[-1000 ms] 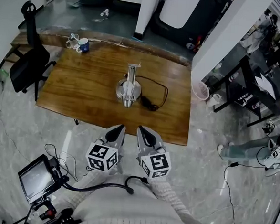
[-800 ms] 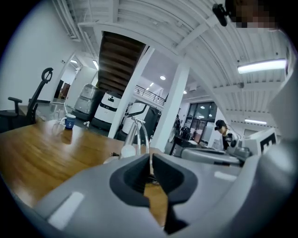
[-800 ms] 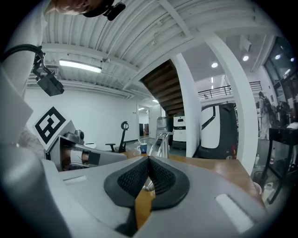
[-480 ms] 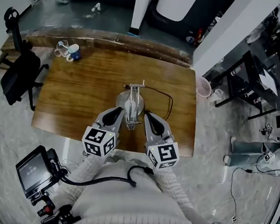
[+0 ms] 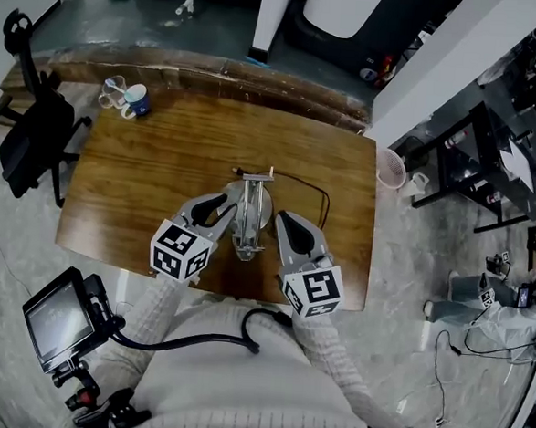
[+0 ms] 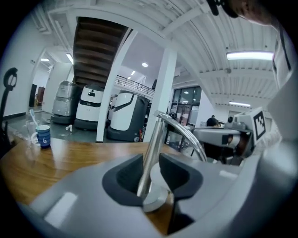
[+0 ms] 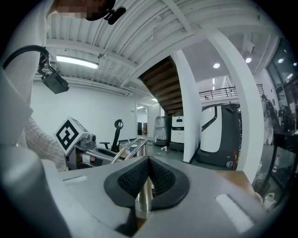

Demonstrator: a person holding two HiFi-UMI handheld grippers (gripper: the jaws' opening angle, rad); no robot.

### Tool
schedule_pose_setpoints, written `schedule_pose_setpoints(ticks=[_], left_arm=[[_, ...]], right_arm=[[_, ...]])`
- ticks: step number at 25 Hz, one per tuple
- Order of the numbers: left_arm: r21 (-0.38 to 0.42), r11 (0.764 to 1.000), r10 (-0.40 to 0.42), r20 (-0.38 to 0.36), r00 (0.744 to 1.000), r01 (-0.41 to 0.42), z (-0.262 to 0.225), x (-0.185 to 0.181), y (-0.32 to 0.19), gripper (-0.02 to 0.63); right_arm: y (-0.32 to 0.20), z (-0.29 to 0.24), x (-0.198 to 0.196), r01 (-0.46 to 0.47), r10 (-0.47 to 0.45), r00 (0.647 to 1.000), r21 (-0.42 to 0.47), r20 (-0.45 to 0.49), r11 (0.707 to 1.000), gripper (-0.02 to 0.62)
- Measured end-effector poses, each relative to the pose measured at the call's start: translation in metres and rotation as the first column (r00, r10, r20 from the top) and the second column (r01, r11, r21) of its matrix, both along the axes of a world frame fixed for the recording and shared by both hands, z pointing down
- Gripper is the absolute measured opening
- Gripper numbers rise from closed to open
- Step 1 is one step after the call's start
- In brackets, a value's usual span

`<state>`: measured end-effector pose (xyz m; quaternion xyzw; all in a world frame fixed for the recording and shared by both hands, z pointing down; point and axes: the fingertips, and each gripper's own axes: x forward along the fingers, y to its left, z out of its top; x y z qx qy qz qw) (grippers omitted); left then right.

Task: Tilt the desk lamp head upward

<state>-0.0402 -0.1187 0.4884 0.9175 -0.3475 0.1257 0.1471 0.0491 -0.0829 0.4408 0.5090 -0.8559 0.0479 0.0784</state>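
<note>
A chrome desk lamp (image 5: 249, 218) stands on the wooden table (image 5: 143, 172), its round base under the curved arms and its head pointing at the near edge. My left gripper (image 5: 221, 203) is close on the lamp's left. In the left gripper view its jaws (image 6: 151, 163) are opening, and the lamp's upright stem (image 6: 152, 148) shows in the gap without being pressed by the pads. My right gripper (image 5: 283, 221) is close on the lamp's right. Its pads (image 7: 149, 161) are shut together on nothing, and a chrome part of the lamp (image 7: 142, 197) shows just beyond them.
A black cable (image 5: 320, 196) loops from the lamp toward the table's right side. A blue-and-white mug (image 5: 134, 99) stands at the far left corner. An office chair (image 5: 31, 132) is left of the table and a bin (image 5: 390, 169) right of it.
The person has stepped up to the table. Both grippers have moved forward from the near edge to either side of the lamp, and the left jaws have started to part.
</note>
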Motion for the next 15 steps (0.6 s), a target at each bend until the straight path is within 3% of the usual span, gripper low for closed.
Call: schedule_pose_setpoints(ticks=[2, 4, 6, 8, 12, 15], left_arm=[[-0.001, 0.998, 0.062, 0.007, 0.998, -0.062, 0.000, 0.005, 0.001, 0.123], [0.000, 0.994, 0.109, 0.033, 0.994, -0.109, 0.002, 0.011, 0.000, 0.146], [0.003, 0.991, 0.134, 0.057, 0.989, -0.135, 0.007, 0.017, -0.009, 0.167], [0.014, 0.987, 0.158, 0.063, 0.985, -0.159, 0.010, 0.024, -0.021, 0.172], [0.014, 0.978, 0.208, 0.077, 0.975, -0.210, 0.011, 0.034, -0.028, 0.172], [0.001, 0.977, 0.211, 0.087, 0.974, -0.212, 0.010, 0.036, -0.031, 0.173]], right_arm=[[0.000, -0.003, -0.004, 0.038, -0.037, 0.998, 0.028, -0.044, 0.999, -0.002], [0.000, -0.006, -0.008, 0.114, -0.098, 0.983, 0.093, -0.156, 0.989, -0.002], [-0.003, -0.001, -0.010, 0.216, -0.157, 0.932, 0.150, -0.328, 0.965, -0.002], [-0.008, 0.007, -0.010, 0.308, -0.191, 0.860, 0.183, -0.474, 0.933, -0.002], [-0.006, 0.013, -0.012, 0.457, -0.213, 0.697, 0.195, -0.685, 0.868, 0.089], [-0.001, 0.019, -0.020, 0.595, -0.174, 0.499, 0.190, -0.849, 0.781, 0.107]])
